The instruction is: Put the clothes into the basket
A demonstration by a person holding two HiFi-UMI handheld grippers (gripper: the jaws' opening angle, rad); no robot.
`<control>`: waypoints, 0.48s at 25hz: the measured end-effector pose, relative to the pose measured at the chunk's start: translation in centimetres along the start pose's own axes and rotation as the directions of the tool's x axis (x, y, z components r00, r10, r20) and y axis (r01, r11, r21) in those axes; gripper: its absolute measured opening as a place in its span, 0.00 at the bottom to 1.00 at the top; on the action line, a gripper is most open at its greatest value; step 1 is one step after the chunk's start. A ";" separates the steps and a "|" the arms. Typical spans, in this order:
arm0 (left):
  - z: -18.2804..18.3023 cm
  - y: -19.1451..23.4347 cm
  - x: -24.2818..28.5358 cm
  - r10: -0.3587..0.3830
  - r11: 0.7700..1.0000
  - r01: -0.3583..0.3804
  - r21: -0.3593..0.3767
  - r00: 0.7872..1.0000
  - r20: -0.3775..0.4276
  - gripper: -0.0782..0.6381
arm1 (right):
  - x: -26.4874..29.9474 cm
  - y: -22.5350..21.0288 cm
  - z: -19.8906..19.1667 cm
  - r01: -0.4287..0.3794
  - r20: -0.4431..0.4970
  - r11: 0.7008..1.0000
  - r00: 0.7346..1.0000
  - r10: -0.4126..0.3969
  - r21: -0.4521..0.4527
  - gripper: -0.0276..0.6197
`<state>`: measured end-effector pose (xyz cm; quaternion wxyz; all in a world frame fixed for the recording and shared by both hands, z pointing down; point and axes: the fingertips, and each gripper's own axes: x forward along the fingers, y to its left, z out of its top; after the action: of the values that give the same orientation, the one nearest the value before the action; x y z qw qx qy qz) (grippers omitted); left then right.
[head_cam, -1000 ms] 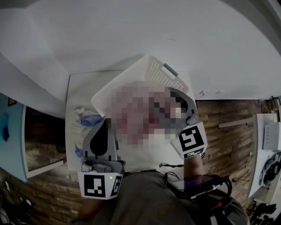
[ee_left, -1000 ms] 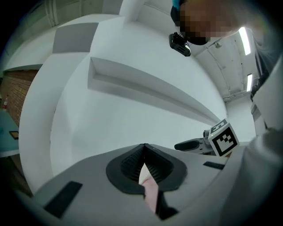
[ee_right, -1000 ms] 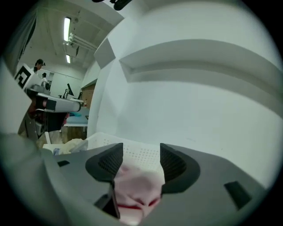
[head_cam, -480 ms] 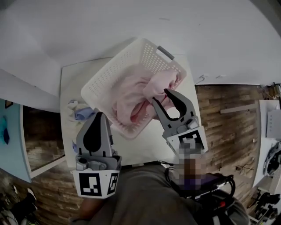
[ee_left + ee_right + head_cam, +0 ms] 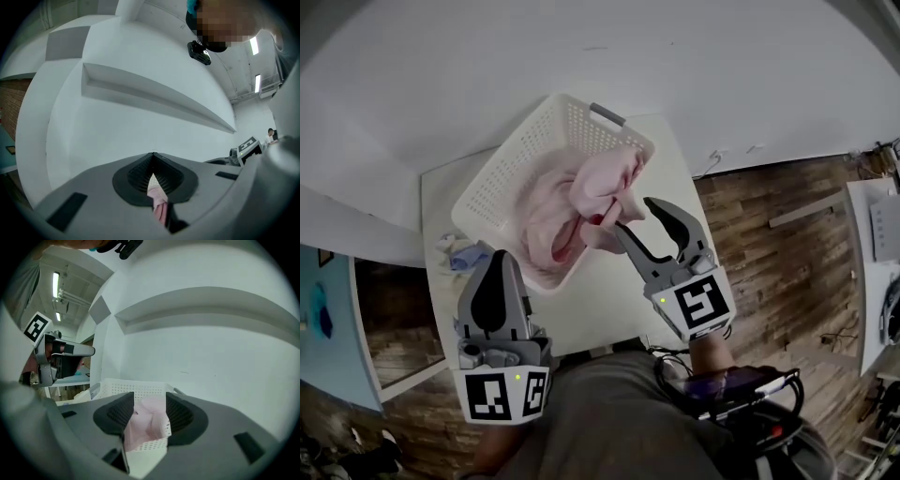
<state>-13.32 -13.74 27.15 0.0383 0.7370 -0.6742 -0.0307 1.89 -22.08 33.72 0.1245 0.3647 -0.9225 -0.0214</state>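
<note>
Pink garment (image 5: 581,202) is being held in the basket (image 5: 502,173), one fold over the near rim; right gripper (image 5: 635,214), jaws just opening, part-spread, nothing pinched, is best being drawn straight back so no cloth is snagged; left gripper (image 5: 498,258) is being held closed, empty.

White wall (image 5: 581,56), brown plank floor (image 5: 769,244)

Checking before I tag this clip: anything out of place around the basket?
Yes, two things. The pink garment isn't fully inside: part of it drapes over the near rim of the basket. A crumpled blue-and-white cloth lies on the table left of the basket, outside it.
</note>
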 end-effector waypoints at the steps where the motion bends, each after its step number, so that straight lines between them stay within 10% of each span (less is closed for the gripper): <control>1: 0.1 -0.3 0.0 -0.003 1.000 0.003 0.004 1.000 0.003 0.12 | -0.3 -0.1 0.0 0.002 0.004 1.000 1.000 -0.002 0.001 0.38; 12: 2.7 -3.6 -1.5 0.008 0.998 -0.014 0.065 0.996 0.084 0.12 | -2.6 0.1 2.0 -0.046 0.091 0.999 0.995 0.046 -0.009 0.38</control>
<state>-10.19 -11.94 24.13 -0.0141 0.7321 -0.6799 -0.0393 3.21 -20.35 31.23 0.0839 0.3416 -0.9353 -0.0384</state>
